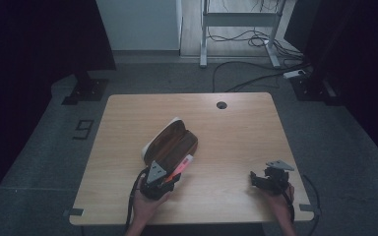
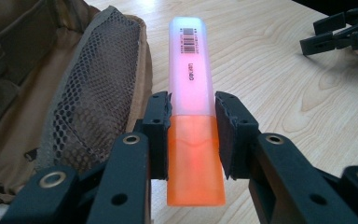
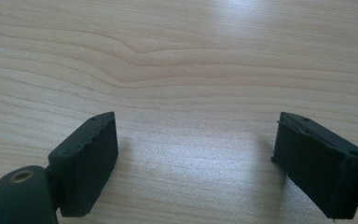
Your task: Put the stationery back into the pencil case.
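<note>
My left gripper [image 2: 192, 128] is shut on an orange highlighter [image 2: 191, 84] with a translucent white cap and a barcode label, held just above the table beside an open brown pencil case [image 2: 51, 84]. From above, the highlighter [image 1: 183, 165] pokes out of the left gripper [image 1: 170, 178] at the case's [image 1: 173, 143] near right edge. The case lies open, its mesh pocket [image 2: 98, 93] showing. My right gripper [image 3: 196, 163] stands open over bare wood, nothing between its jaws; in the high view the right gripper [image 1: 257, 181] sits at the front right.
The wooden table [image 1: 236, 132] has a round cable hole [image 1: 221, 105] near its far edge. Beyond it on the grey floor stand a desk frame [image 1: 238, 19] and loose cables [image 1: 256, 78]. Dark curtains flank both sides.
</note>
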The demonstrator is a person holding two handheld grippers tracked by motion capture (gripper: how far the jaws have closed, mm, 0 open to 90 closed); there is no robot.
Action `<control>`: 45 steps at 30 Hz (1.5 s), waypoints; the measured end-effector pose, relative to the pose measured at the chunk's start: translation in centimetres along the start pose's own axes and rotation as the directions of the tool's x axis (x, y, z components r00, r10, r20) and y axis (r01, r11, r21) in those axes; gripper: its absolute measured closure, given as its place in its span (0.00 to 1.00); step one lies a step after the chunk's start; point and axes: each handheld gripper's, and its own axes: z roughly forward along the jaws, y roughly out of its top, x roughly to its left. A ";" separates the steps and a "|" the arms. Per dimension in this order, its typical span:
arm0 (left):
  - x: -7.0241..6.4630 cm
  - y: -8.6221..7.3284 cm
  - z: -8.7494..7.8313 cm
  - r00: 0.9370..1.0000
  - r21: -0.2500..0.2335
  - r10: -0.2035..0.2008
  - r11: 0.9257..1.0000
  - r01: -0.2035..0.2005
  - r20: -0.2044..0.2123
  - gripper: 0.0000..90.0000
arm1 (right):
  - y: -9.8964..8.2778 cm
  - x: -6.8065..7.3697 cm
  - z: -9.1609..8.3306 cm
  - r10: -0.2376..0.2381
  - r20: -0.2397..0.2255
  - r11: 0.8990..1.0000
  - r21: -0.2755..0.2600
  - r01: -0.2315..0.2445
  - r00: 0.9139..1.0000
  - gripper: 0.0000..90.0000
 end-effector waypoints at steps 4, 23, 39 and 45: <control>0.4 0.3 -0.1 1.000 -0.005 -0.006 1.000 0.006 -0.001 0.75 | 0.0 0.0 0.0 0.000 0.000 1.000 0.000 0.000 1.000 0.15; 2.2 1.8 -0.5 1.000 -0.016 -0.016 1.000 0.016 -0.021 0.75 | 0.0 0.0 0.0 -0.001 0.000 1.000 0.000 0.001 1.000 0.15; 4.0 2.5 0.1 0.998 -0.003 -0.020 1.000 0.020 -0.056 0.75 | 0.0 0.0 0.0 -0.001 0.001 1.000 0.000 0.001 1.000 0.15; 4.6 2.6 0.4 0.997 0.001 -0.020 1.000 0.020 -0.070 0.75 | 0.0 0.0 0.0 -0.001 0.001 1.000 0.000 0.001 1.000 0.15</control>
